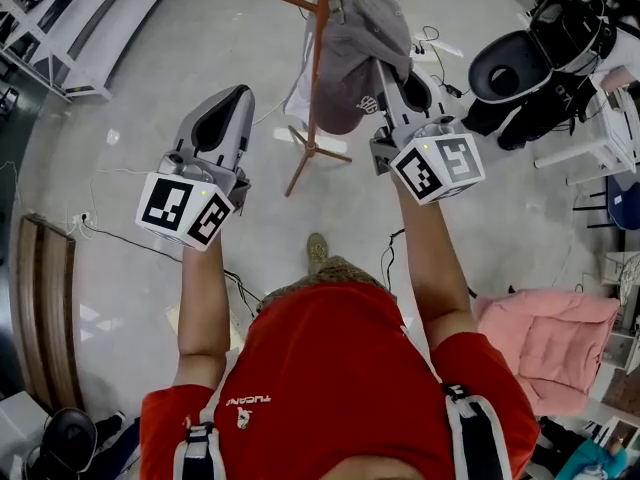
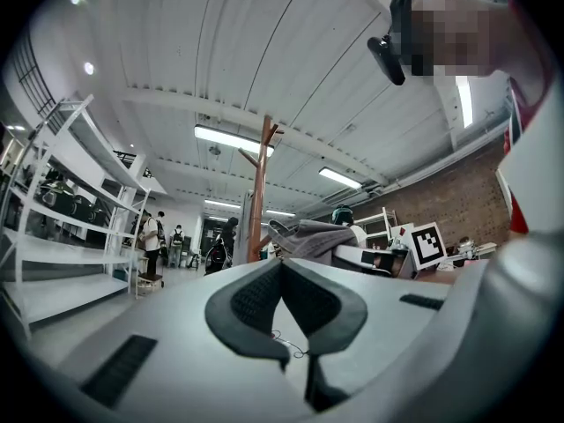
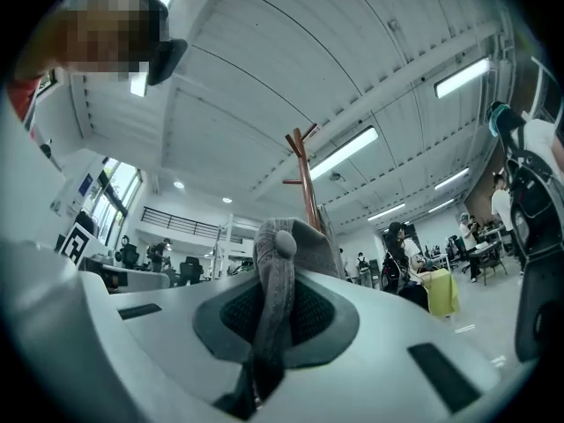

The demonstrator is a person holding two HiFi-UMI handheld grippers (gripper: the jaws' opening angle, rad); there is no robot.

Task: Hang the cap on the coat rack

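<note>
**A:** Where is the cap (image 1: 358,56) right now?

**B:** Upper middle of the head view, pinched in the right gripper (image 1: 413,88). Its fingers (image 3: 328,311) are closed on a fold of the grey cloth. The cap hangs lengthwise, roughly in line with the pole (image 1: 316,88) of the coat rack (image 1: 312,138) and just to the right of it.

**A:** Is it on a peg?

**B:** I cannot tell. Its top sits close to the pegs (image 1: 298,2) at the top edge of the frame, but the crown covers the spot where it would catch.

**A:** And the left gripper (image 1: 228,103)?

**B:** Its fingers (image 2: 251,302) are together with nothing between them. It is lower left of the rack and farther from the pegs than the right one.

**A:** So what does the move hang on?

**B:** My guess: the pegs lie up and left of the gripped cloth, so the right hand carries the cap that way.
</note>
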